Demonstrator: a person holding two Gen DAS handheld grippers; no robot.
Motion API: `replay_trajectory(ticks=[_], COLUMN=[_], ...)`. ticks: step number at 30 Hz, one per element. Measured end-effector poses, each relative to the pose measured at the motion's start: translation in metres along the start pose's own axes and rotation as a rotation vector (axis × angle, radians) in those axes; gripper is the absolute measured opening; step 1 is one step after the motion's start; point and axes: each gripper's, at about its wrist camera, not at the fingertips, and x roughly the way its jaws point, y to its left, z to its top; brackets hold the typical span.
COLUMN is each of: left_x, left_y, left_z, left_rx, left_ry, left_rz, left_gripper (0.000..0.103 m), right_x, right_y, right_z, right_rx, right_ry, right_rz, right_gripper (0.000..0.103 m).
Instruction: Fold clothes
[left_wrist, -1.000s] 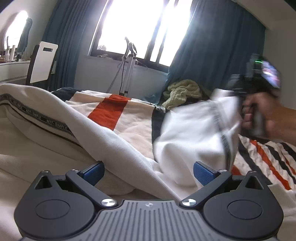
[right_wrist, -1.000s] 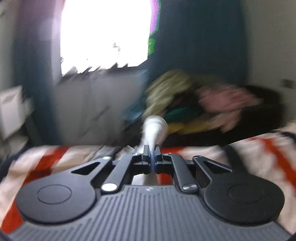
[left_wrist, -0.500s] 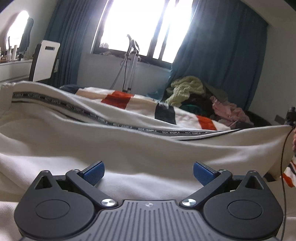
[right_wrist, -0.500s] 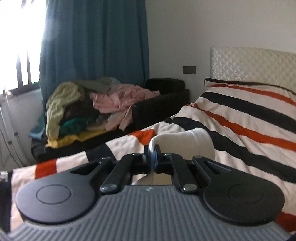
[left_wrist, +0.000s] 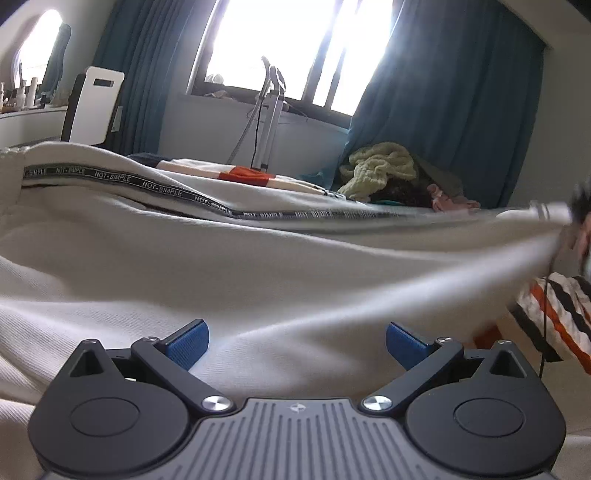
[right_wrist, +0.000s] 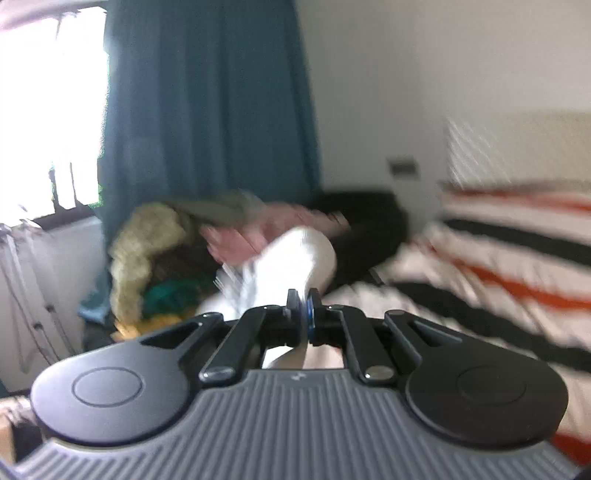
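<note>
We log: left claw (left_wrist: 297, 341) wide apart, gripping nothing, white garment (left_wrist: 258, 266) spread just ahead; right claw (right_wrist: 303, 314) pinched tight on the garment's edge (right_wrist: 295, 258), striped bed (right_wrist: 498, 266) beyond.

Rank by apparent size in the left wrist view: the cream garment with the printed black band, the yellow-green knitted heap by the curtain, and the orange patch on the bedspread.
1. Cream garment, largest, though closest to the camera.
2. Yellow-green knitted heap.
3. Orange patch, smallest.
</note>
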Motion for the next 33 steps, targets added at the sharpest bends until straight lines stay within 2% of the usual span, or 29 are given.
replay_trajectory(ticks=[3, 6, 9, 10, 13, 16, 21, 25, 26, 29, 33], left_x=[-0.003, -0.010, -0.015, -0.017, -0.021, -0.022, -0.018, -0.012, -0.011, -0.011, -0.016], left_y=[0.000, -0.002, -0.005, -0.007, -0.010, -0.017, -0.035, -0.039, -0.039, -0.038, -0.037], left_z=[0.000, -0.004, -0.008, -0.009, -0.012, -0.016, -0.025, -0.029, -0.029, -0.028, -0.025], left_rx=[0.002, 0.023, 0.044, 0.050, 0.063, 0.098, 0.181, 0.191, 0.190, 0.183, 0.186], left_ry=[-0.006, -0.010, -0.014, -0.016, -0.023, -0.027, -0.020, -0.005, -0.002, -0.001, -0.014], left_rz=[-0.005, -0.004, 0.002, 0.006, 0.020, 0.041, 0.090, 0.118, 0.122, 0.127, 0.126], left_gripper=[0.103, 0.103, 0.103, 0.103, 0.103, 0.103, 0.103, 0.103, 0.103, 0.103, 0.103], right_x=[0.006, 0.004, -0.002, -0.005, 0.003, 0.010, 0.024, 0.036, 0.035, 0.024, -0.008], right_y=[-0.066, -0.125, -0.167, -0.177, -0.195, -0.204, -0.207, -0.203, -0.202, -0.202, -0.204], right_z=[-0.064, -0.114, -0.150, -0.157, -0.166, -0.168, -0.168, -0.164, -0.160, -0.145, -0.119], right_rx=[0.100, 0.304, 0.571, 0.641, 0.795, 0.891, 0.927, 0.857, 0.831, 0.791, 0.723], right_ry=[0.145, 0.262, 0.300, 0.283, 0.304, 0.287, 0.267, 0.297, 0.292, 0.237, 0.134], right_rz=[-0.064, -0.052, 0.059, 0.110, 0.203, 0.225, 0.220, 0.232, 0.220, 0.186, 0.063], right_gripper=[0.007, 0.007, 0.009, 0.010, 0.011, 0.022, 0.022, 0.021, 0.007, 0.006, 0.006])
